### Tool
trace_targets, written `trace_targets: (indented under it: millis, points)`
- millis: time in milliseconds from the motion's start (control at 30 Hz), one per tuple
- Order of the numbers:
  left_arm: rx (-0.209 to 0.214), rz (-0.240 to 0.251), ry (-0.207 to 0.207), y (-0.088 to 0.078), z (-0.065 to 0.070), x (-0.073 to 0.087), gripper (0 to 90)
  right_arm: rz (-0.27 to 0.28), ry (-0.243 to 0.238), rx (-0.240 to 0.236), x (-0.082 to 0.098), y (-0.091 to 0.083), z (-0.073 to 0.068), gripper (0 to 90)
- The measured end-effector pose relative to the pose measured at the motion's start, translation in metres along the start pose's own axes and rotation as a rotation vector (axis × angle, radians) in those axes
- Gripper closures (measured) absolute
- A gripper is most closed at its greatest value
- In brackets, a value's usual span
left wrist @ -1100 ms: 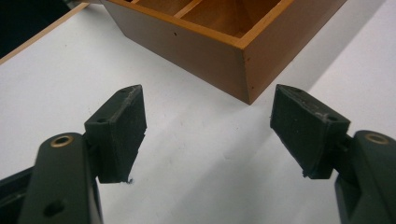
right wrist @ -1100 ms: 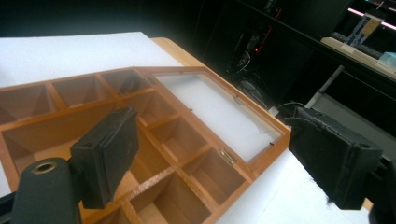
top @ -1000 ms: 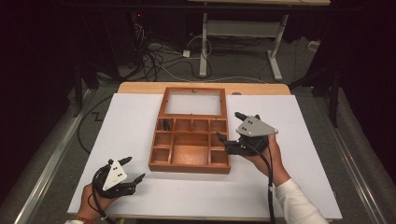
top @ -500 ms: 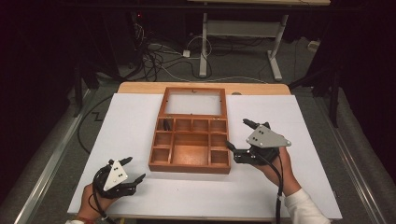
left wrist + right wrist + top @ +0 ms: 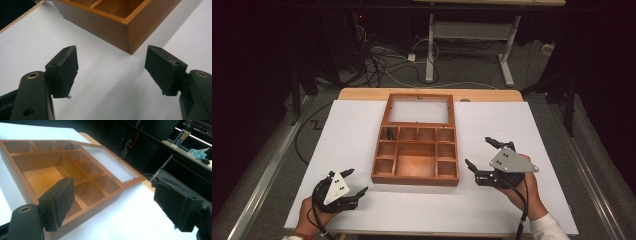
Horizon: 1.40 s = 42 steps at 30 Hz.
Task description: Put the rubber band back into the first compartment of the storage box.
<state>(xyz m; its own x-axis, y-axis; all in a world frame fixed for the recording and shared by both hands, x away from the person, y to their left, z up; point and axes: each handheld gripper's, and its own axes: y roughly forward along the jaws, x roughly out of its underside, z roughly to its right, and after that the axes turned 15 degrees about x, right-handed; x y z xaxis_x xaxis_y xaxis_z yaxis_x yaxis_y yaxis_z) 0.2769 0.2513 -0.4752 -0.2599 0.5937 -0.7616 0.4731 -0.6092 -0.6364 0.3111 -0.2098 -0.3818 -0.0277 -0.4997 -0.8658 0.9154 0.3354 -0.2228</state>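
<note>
Wooden reddish-brown compartment box (image 5: 417, 155) w/ its glass-paned lid (image 5: 419, 110) flung open flat behind it sits mid white table sheet (image 5: 352, 135). Small dark item in box's far-left compartment, can't ID. Left gripper (image 5: 354, 183) near box's front-left corner, jaws spread, empty. Right gripper (image 5: 478, 153) just beside box's right wall, jaws spread wide, empty.

Lab / test bench setup. White-covered wooden table (image 5: 362, 140) in a dark room; behind it a tangle of black and white cables (image 5: 382, 57) on grey floor, and a white metal-legged desk (image 5: 472, 30).
</note>
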Motion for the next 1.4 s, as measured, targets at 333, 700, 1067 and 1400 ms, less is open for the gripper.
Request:
trace_targets:
  millis: [333,700,1067,1400]
  points:
    - [0.002,-0.004,0.013,0.0,0.002,-0.002,26.0,0.01,-0.006,0.045,0.027,-0.018,0.002,17.7]
    - [0.004,-0.011,0.02,0.002,0.003,-0.002,25.9,-0.026,0.01,0.076,0.059,-0.035,0.008,18.3]
    - [0.004,-0.019,0.019,0.003,0.003,-0.003,25.9,-0.09,0.029,0.072,0.091,-0.047,0.013,18.1]
    - [0.006,-0.026,0.016,0.007,0.001,-0.003,25.7,-0.137,0.089,0.059,0.119,-0.064,0.017,18.3]
